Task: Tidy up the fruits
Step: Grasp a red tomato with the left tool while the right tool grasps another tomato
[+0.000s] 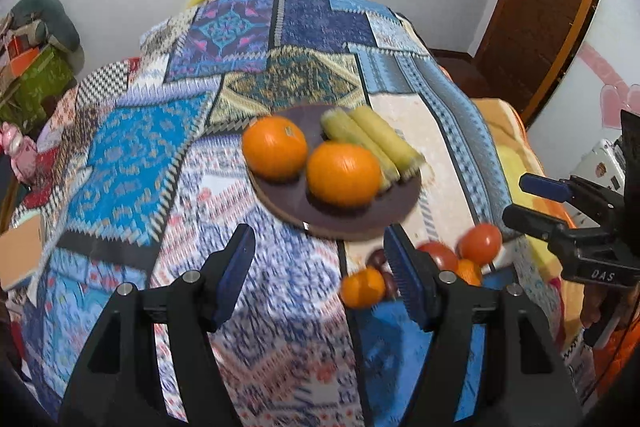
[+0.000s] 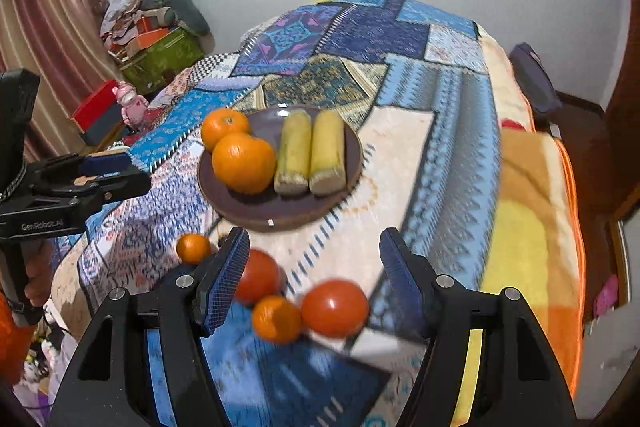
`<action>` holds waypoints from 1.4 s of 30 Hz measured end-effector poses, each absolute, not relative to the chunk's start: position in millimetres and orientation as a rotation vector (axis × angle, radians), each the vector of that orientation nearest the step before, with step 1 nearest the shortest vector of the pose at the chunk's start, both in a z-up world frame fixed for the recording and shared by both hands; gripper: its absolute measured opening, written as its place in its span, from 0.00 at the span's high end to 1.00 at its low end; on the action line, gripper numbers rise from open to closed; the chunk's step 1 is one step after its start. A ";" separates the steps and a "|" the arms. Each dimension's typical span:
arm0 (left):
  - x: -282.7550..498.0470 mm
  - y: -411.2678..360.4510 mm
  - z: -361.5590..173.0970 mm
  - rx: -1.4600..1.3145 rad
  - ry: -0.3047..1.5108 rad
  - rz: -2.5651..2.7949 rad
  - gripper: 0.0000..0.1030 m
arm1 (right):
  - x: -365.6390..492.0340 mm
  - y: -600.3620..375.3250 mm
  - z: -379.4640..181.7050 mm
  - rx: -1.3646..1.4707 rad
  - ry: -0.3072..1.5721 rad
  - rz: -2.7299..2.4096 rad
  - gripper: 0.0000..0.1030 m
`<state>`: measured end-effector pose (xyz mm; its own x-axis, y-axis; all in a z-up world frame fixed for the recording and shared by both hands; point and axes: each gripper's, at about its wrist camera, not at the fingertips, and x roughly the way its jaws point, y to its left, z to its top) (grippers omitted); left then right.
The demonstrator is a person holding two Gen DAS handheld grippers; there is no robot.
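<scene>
Both grippers, left gripper and right gripper, hang spread and empty over tomatoes and tangerines near the brown plate.

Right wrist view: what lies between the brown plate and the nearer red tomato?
Only bare patterned cloth lies between the brown plate and the nearer red tomato, seen in the right wrist view.

Two oranges share the plate; tomatoes, seemingly tangerines lie nearby.

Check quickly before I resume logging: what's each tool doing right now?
Left tool: open, holding nothing.
Right tool: open, holding nothing.
</scene>
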<state>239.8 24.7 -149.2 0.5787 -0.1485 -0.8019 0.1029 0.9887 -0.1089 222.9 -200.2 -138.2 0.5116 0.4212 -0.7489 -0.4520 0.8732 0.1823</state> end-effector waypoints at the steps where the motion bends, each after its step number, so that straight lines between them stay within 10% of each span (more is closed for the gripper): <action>1: 235.9 23.3 -151.8 -0.060 0.952 -0.152 0.35 | 219.9 -203.7 -141.7 -0.034 0.899 0.522 0.37; 42: 256.1 -67.8 -214.7 -0.086 1.096 -0.277 0.43 | 219.5 -223.9 -190.1 0.060 0.997 0.564 0.56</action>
